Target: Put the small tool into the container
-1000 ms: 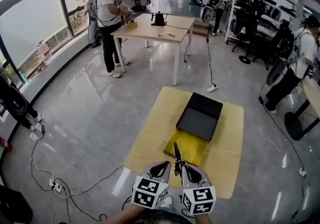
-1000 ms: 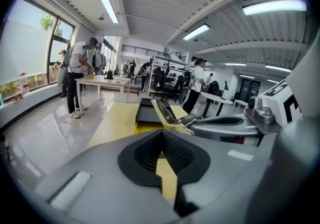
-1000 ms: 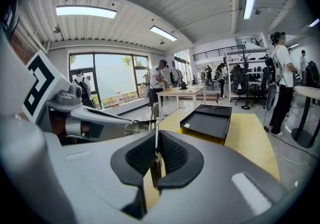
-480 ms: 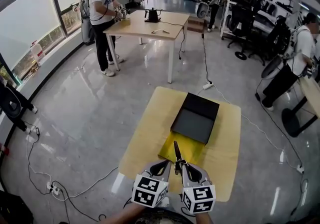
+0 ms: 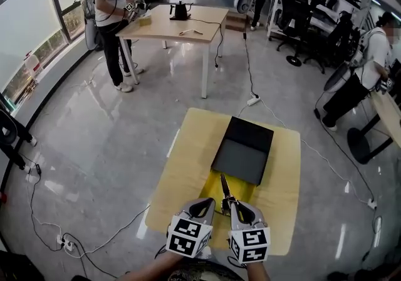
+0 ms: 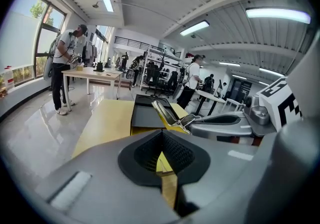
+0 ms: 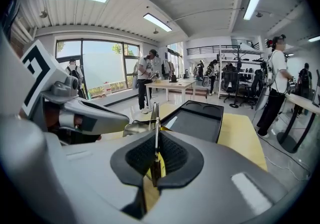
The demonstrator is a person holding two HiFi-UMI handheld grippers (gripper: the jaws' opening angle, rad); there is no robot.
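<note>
Over the near edge of the pale yellow tabletop, your right gripper was clamped on the small slender metal tool. Its dark tip pointed ahead toward the shallow black rectangular container. The tool hung above a brighter yellow sheet, short of the container's near wall. How high it rode over the sheet could not be told.

Your left gripper sat just beside the right one. Its jaws were drawn together with nothing between them, so it had no part in the carry.

The right gripper view showed the pads pinching the tool edge-on near its rear, with most of its length standing out in front. That long overhang looked likely to pivot in a thin grip. The step therefore called for a firm squeeze and a smooth, level push forward, not a swing.

You needed to carry the tip clear over the near wall before lowering, because catching the rim could twist the tool loose. The broad flat floor of the container looked the safest place to set it down. Release was best left until the tool rested low inside, so that it would not bounce on the hard floor. Keeping the left gripper back and to its own side would have left the path clear.
</note>
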